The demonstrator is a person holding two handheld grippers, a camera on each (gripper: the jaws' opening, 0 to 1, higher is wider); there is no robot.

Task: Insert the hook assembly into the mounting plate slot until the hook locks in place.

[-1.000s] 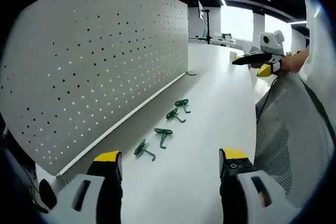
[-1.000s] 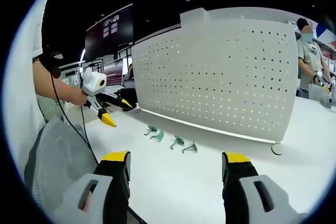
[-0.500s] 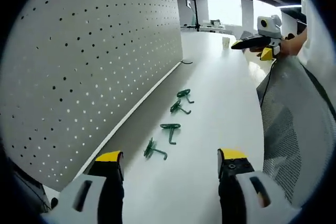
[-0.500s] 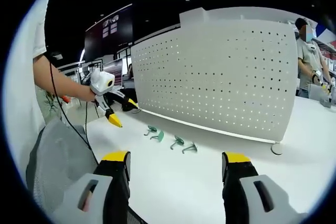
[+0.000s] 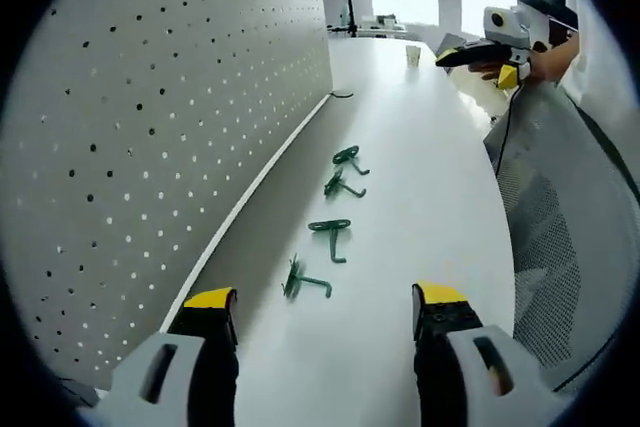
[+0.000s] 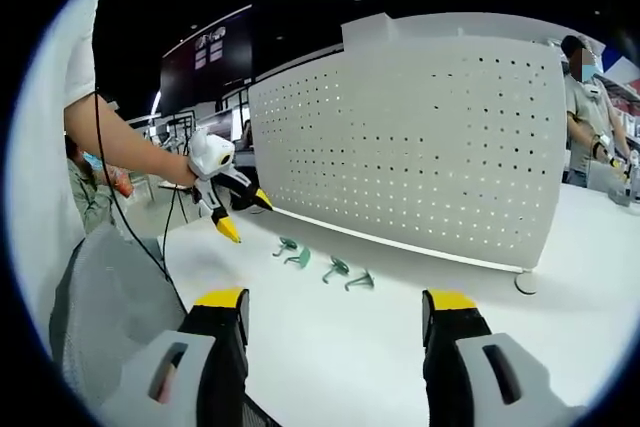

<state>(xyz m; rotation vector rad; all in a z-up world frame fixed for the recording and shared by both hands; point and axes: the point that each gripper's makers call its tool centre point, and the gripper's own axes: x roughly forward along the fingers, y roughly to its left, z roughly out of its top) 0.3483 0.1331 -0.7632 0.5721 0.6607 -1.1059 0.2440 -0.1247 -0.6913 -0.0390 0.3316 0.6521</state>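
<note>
Four green hooks (image 5: 331, 237) lie in a row on the worktop (image 5: 420, 177) beside the perforated mounting plate (image 6: 420, 137) — both hand-held grippers, left hand-held gripper (image 5: 325, 312) and right hand-held gripper (image 6: 335, 319), gape empty; the right gripper view alone shows the plate's far edge — hook details unclear.

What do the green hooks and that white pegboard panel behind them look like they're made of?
Green hooks: thin bent rod, probably metal wire with a green coating or paint; the slim even shape suggests it, though moulded plastic is possible.
Pegboard panel: a stiff thin sheet with regular punched holes and a matte white finish, likely painted metal; plastic cannot be ruled out.
</note>
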